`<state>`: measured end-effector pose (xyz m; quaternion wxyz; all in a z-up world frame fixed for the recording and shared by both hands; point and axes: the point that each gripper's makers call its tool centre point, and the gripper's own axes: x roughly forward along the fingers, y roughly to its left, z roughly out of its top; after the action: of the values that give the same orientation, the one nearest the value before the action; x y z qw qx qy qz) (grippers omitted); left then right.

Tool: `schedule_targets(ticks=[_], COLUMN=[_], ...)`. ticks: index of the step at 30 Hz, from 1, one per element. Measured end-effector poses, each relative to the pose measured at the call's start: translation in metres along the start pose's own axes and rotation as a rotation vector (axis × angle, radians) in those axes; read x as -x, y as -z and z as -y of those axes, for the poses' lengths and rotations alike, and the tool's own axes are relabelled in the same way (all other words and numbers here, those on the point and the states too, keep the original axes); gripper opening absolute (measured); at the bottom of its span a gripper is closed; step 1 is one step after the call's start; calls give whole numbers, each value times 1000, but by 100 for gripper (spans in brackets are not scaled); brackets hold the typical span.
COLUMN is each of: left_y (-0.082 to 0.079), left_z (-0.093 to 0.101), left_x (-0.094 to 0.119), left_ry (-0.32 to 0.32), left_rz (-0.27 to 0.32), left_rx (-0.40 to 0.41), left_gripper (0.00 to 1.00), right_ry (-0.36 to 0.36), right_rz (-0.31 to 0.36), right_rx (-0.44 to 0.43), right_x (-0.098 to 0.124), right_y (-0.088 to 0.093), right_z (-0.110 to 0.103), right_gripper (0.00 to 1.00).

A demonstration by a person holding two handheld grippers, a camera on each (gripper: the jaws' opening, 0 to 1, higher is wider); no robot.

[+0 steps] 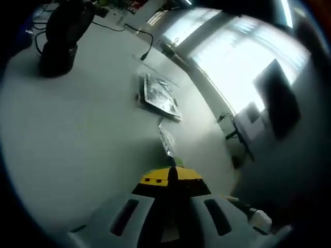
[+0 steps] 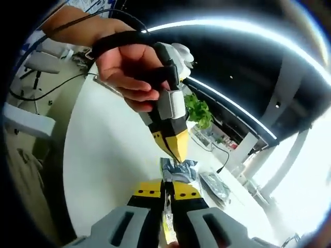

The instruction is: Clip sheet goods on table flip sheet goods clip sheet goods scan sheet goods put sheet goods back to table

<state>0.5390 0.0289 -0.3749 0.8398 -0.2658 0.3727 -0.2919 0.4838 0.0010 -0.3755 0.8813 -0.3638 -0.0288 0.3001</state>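
Over the white table (image 1: 67, 134), both grippers meet at one thin sheet pack (image 2: 176, 169), held up off the tabletop between them. In the right gripper view, the right gripper (image 2: 168, 192) has its yellow-tipped jaws pressed together on the pack's near edge, and the left gripper (image 2: 176, 147), held by a hand (image 2: 126, 67), comes down from above and pinches the pack's far edge with its jaws narrowed to a point. In the left gripper view, the left gripper (image 1: 173, 175) is closed on the pack (image 1: 166, 139), which sticks out edge-on just past the tips. Beyond it on the table lies a second flat pack (image 1: 160, 98), well apart. A black stand (image 1: 62, 36) and a cable (image 1: 139, 39) sit at the table's far end.
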Motion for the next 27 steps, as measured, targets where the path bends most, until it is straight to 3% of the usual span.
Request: schedule_targets(ticks=[4,10,19,23,27], left_y=[-5,2,-4,-8,-3], left_z=[0,6,13,14,15], left_x=[-1,-2,4,11,16], left_ry=[13,31,71,79,80], left_rz=[9,38,126,178,194], left_rx=[-8,-88,-174,-243,-268], left_gripper=[0,0,0,5,6], right_ry=[7,12,27,32,31], right_rz=[5,14,30,40,44], right_rx=[-11,-29,-57,-63,-62], right_x=[2,4,8,9,10], right_y=[1,2,0,-2,-4], right_z=[3,6,13,14,13], right_gripper=[0,0,0,0,0])
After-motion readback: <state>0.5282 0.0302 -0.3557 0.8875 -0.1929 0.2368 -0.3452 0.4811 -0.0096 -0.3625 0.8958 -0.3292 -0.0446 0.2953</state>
